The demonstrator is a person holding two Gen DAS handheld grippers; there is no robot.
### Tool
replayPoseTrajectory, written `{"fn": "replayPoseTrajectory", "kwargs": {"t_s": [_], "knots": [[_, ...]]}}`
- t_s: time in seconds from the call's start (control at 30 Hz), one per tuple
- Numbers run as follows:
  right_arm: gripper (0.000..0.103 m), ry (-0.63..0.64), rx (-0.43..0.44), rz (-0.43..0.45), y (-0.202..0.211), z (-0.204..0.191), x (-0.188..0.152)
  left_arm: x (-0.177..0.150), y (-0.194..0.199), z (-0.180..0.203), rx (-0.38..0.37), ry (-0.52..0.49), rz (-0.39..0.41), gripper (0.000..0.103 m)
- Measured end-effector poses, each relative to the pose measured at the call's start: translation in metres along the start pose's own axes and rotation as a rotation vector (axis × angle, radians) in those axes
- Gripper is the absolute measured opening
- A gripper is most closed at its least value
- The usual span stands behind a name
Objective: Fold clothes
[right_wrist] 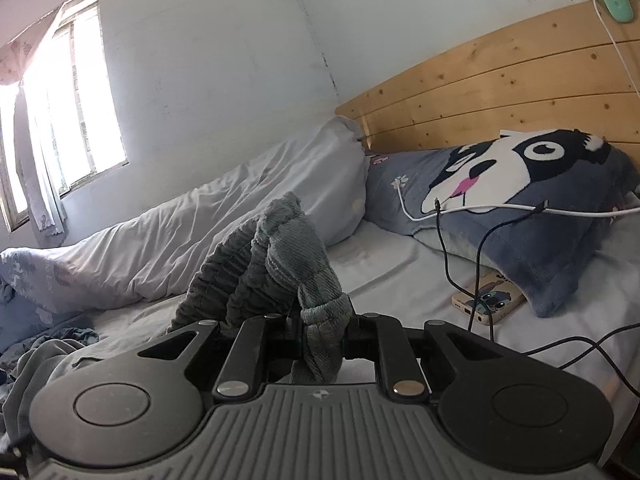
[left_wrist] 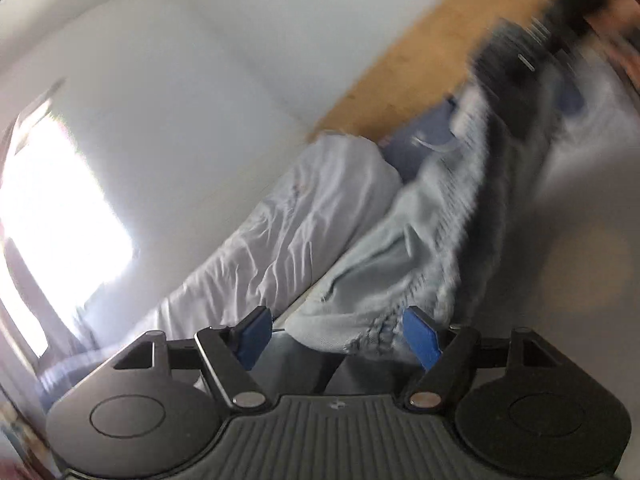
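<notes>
Corduroy garment (right_wrist: 280, 256), grey-green and ribbed, sat bunched between my right fingers (right_wrist: 322, 338), which were clamped tight on its elastic-gathered edge; the cloth stood up in a crumpled hump just ahead of them, and the rest trailed down onto the bed sheet (right_wrist: 400, 276). My left fingers (left_wrist: 338, 338) stood wide apart with their blue pads (left_wrist: 420, 336) bare: the garment's pale ribbed hem lay between and just beyond them, but I could not see either pad pressing on it, so I counted that side as holding nothing. The left view was tilted and smeared by blur, and the dark shape at its upper right was too smeared to name.

Further out, a rolled grey duvet (right_wrist: 224, 216) lay along the wall, a cartoon-dog pillow (right_wrist: 520, 200) rested against the wooden headboard (right_wrist: 500, 92), and a phone (right_wrist: 488, 300) with cables sat just beside the pillow. More loose clothing (right_wrist: 44, 356) lay heaped at the left edge.

I judged this an early step: the piece was lifted by one edge, not yet spread. Next I would need the left fingers to close on the far part of the hem, then both hands to draw apart and stretch it flat.
</notes>
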State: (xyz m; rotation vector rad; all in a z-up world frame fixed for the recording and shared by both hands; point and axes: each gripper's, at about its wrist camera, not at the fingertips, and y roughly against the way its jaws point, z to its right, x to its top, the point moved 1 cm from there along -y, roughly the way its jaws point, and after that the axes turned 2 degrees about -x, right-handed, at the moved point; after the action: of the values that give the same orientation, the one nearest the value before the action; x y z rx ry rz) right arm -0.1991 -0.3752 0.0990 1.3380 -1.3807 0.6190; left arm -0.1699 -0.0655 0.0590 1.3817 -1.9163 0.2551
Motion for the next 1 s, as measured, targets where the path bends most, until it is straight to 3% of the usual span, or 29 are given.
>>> {"fn": "replayPoseTrajectory", "kwargs": {"t_s": [0.2,0.3,0.47,0.93,0.97,1.0], "knots": [[0.015,0.003,-0.004,-0.001,0.001,-0.004,0.0,-0.025,-0.006,0.022,-0.056,-0.322,-0.023,0.073],[0.015,-0.003,-0.005,-0.003,0.0,-0.004,0.0,-0.035,-0.012,0.029,-0.058,-0.419,-0.007,0.073],[0.015,0.003,-0.011,-0.007,-0.001,-0.005,-0.001,-0.036,-0.02,0.032,-0.025,-0.438,0.05,0.073],[0.016,-0.002,-0.016,-0.018,-0.005,-0.006,-0.002,-0.044,-0.048,0.04,-0.022,-0.58,0.181,0.073],[0.016,-0.002,-0.016,-0.018,-0.005,-0.006,-0.002,-0.045,-0.052,0.041,-0.025,-0.588,0.181,0.072],[0.016,-0.002,-0.015,-0.019,-0.005,-0.007,-0.002,-0.046,-0.055,0.041,-0.025,-0.589,0.178,0.064]]}}
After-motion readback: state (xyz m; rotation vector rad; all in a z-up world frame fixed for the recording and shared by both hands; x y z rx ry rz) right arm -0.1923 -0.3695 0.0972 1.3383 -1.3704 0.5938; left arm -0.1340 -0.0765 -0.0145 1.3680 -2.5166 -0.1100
